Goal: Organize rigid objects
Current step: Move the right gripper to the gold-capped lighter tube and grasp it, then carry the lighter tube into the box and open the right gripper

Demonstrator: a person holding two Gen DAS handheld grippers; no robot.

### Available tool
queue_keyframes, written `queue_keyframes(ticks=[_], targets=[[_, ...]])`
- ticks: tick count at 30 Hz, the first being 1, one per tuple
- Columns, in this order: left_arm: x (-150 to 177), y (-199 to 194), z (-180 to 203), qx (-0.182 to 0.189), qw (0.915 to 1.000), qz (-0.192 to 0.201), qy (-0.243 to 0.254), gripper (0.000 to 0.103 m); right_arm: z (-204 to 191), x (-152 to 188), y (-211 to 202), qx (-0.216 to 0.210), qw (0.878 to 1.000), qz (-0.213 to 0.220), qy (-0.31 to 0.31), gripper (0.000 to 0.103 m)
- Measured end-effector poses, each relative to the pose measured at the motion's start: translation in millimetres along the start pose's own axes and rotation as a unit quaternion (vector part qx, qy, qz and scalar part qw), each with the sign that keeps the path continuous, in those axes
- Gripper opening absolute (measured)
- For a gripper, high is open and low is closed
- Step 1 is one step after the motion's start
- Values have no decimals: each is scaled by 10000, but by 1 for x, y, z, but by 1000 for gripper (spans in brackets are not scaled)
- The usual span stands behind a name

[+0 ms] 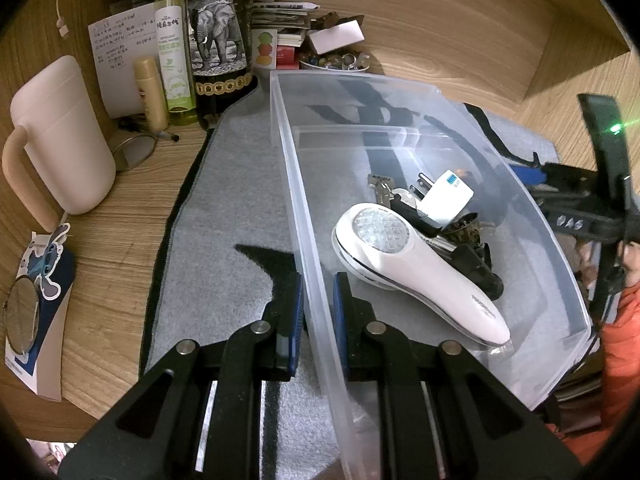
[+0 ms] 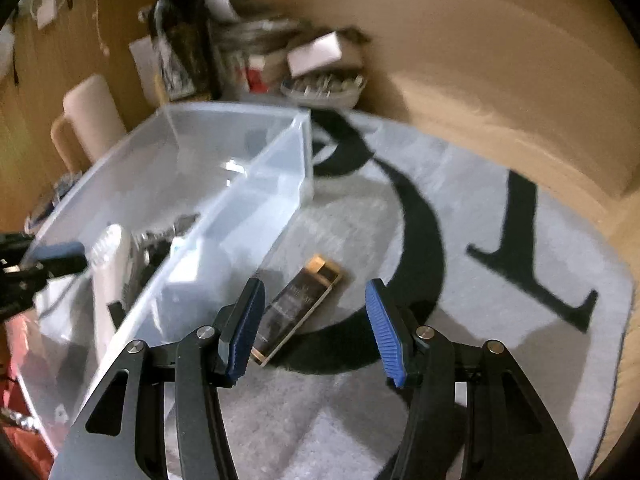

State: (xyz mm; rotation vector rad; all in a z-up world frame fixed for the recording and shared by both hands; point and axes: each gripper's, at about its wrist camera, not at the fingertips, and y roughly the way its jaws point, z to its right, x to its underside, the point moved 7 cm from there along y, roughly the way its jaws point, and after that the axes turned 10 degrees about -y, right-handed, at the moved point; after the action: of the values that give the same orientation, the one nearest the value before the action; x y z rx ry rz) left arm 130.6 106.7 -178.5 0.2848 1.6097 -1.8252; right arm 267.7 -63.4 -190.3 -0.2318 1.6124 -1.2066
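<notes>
Inside the clear plastic bin (image 1: pixel 400 92), at its near end, lie a white handheld device with a gridded lens (image 1: pixel 412 270), a bunch of keys (image 1: pixel 386 192), a white card-like tag (image 1: pixel 448 196) and a few dark small pieces (too tangled to name). The bin's far end is bare. A black-and-gold flat box (image 2: pixel 298 306) lies outside on the grey mat (image 2: pixel 500 240), just beside the bin's long wall. The right gripper (image 2: pixel 316 330) hovers over that box with its fingers apart, the box showing between them and untouched. The left gripper (image 1: pixel 318 320) has its fingers clamped on the bin's opposite long wall. Past the mat, the wooden bench (image 1: pixel 460 24) carries a pale mug (image 1: pixel 60 136), an elephant-label bottle (image 1: pixel 218 40) and a green spray bottle (image 1: pixel 174 52).
</notes>
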Motion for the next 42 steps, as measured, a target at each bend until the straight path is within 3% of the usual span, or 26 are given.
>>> queue_keyframes(ticks=[7,11,16,30,42], targets=[[0,0,0,2,10000,-5,-2,14,-7,8,17,-38,9998,-143,-110,48],[0,1,0,5,10000,-15,-8,14,-4,8,15,61,9999,-85,-55,21],[1,2,0,16,10000,-21,-15,14,-3,8,8,124,9999,22,11,11],[1,3,0,18,10000,-23,-18,14,-4,-14,-41,448,9969,642,-49,10],[1,3,-1,17,10000,-27,-18,14,-41,-49,-93,418,9884,1367,-519,10]])
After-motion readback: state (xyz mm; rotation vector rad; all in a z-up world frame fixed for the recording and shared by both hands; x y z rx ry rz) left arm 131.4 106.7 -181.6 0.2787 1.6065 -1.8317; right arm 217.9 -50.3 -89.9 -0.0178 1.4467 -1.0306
